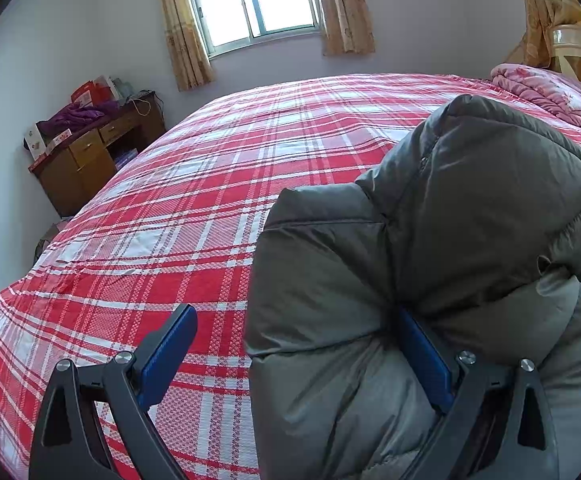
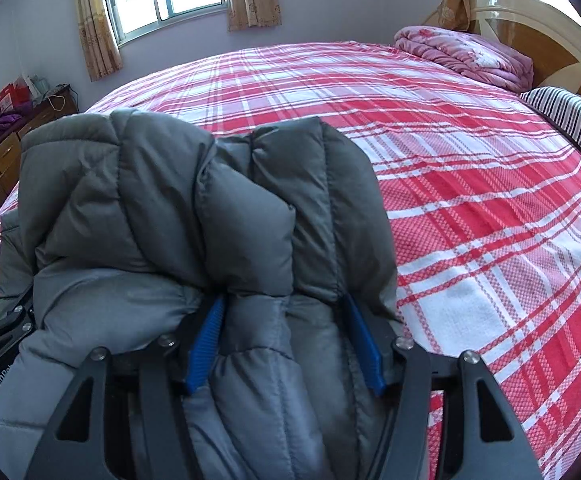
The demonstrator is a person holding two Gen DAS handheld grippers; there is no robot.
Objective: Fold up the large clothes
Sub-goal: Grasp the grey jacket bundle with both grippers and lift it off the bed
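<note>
On the red plaid bed (image 1: pixel 170 208), a bulky grey down jacket (image 2: pixel 194 208) is lying bunched near the front edge, heaped over both tools. The left gripper (image 1: pixel 296 356) is standing spread wide, one blue pad bare over the cover and the other tucked under a puffy fold, pinching nothing. The right gripper (image 2: pixel 286 344) is straddling a thick quilted ridge; whether it is pressing that ridge I cannot tell. The slick, springy padding is likely to slide out of a shallow hold, letting the fold puff open, or the heap could slump off the near edge. A folded pink quilt (image 2: pixel 462 54) and a striped pillow (image 2: pixel 570 124) are sitting well apart by the headboard (image 2: pixel 538 24), leaving the middle unobstructed.
</note>
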